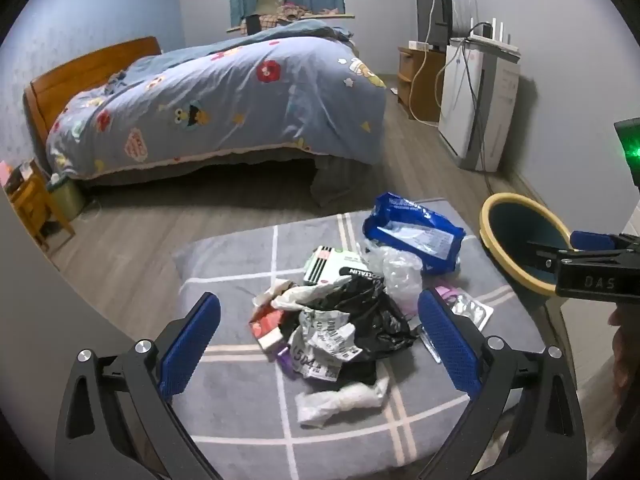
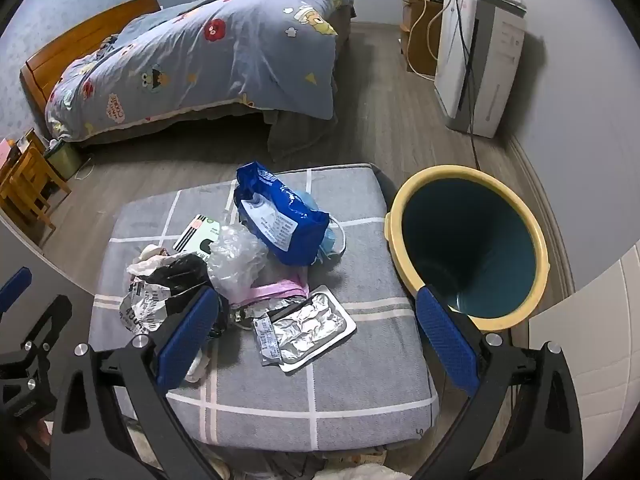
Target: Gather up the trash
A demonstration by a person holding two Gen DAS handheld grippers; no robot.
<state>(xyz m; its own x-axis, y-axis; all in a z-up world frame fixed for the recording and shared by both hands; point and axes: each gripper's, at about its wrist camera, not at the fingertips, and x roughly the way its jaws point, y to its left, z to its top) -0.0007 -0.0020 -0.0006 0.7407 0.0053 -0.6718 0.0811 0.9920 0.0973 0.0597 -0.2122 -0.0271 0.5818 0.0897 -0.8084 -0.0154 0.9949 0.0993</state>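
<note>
A heap of trash lies on a grey checked cushion (image 1: 224, 408) (image 2: 360, 392): a blue plastic bag (image 1: 416, 232) (image 2: 284, 220), a black bag (image 1: 360, 312) (image 2: 180, 276), crumpled clear plastic (image 2: 232, 260), printed paper (image 1: 324, 340), a white wad (image 1: 344, 398) and a silver foil pack (image 2: 308, 328). A teal bin with a yellow rim (image 2: 468, 248) (image 1: 520, 240) stands right of the cushion. My left gripper (image 1: 320, 340) hangs open above the heap. Wide open too, my right gripper (image 2: 316, 336) hovers over the foil pack, holding nothing.
A bed with a blue cartoon quilt (image 1: 224, 100) fills the back. A white appliance with cables (image 1: 476, 104) and a wooden cabinet (image 1: 420, 76) stand along the right wall. A small wooden stool (image 1: 28, 208) sits at the left. The floor is grey wood.
</note>
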